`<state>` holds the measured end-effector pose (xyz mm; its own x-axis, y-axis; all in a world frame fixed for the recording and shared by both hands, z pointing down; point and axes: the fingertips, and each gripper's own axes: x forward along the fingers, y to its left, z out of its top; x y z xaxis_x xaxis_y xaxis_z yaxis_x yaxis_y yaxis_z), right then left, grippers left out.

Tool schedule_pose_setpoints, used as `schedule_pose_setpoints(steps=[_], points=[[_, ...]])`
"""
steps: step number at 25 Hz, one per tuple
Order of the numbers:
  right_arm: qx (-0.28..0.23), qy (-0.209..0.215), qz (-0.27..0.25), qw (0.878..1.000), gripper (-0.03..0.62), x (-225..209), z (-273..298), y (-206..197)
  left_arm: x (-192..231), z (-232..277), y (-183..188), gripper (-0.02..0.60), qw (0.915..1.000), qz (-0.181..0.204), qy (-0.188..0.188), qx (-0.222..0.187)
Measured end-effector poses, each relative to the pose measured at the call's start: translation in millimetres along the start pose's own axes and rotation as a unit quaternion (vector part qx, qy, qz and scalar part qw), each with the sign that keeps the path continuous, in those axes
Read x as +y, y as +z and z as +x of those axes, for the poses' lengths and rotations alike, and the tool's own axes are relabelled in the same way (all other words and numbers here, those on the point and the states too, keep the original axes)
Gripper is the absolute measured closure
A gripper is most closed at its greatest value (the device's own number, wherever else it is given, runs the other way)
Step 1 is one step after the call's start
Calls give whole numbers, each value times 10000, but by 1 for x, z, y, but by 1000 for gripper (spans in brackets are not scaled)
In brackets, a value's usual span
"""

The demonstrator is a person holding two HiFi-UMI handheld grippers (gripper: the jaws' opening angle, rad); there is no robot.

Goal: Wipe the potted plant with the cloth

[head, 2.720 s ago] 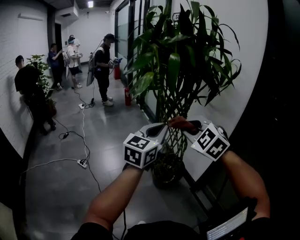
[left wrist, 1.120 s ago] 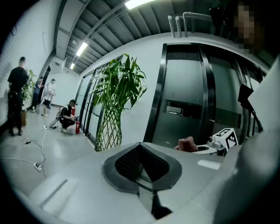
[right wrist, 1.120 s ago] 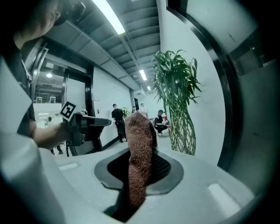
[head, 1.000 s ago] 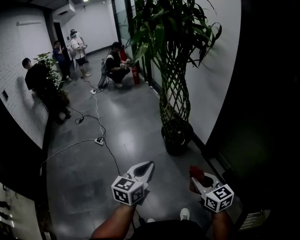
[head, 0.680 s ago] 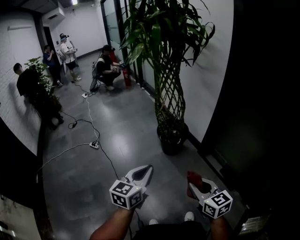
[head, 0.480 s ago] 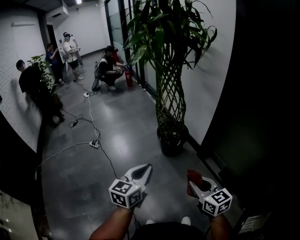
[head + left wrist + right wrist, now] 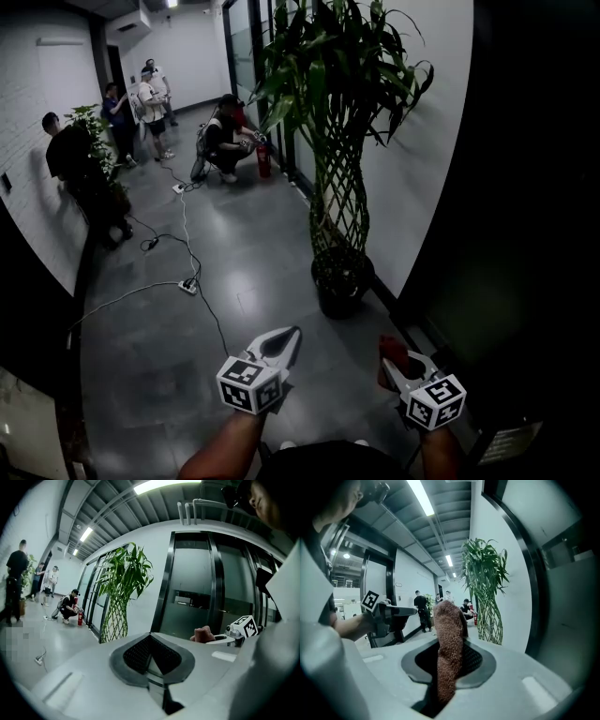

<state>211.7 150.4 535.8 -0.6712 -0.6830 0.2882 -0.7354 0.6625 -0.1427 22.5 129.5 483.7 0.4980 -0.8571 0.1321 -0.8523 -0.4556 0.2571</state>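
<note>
A: Checking the right gripper (image 7: 385, 360) first. State?
B: Clamped on the cloth (image 7: 450, 634). It's a reddish-brown knit pinched between the jaws, sticking up past the tips.
A: And the left gripper (image 7: 291, 337)?
B: Jaws pressed together, nothing between them.
A: Where's the potted plant (image 7: 339, 169)?
B: On the floor (image 7: 262, 244) against the white wall (image 7: 417, 187), ahead of both grippers and well apart from them. It has braided stems and a dark pot (image 7: 339, 281). The cloth isn't touching it.
A: Background?
B: People (image 7: 225, 141) down the corridor, cables (image 7: 190, 284) on the floor.

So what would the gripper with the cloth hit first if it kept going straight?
Probably the potted plant, near its pot, though the right gripper may pass just left onto floor; depth is unclear.
</note>
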Motion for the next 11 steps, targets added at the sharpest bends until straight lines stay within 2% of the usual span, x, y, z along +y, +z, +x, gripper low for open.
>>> schedule_pose_setpoints(steps=[11], points=[[-81,-24,121,9999,539,-4,-12,-4,-12,3,-10,565,9998,155,-80,128]])
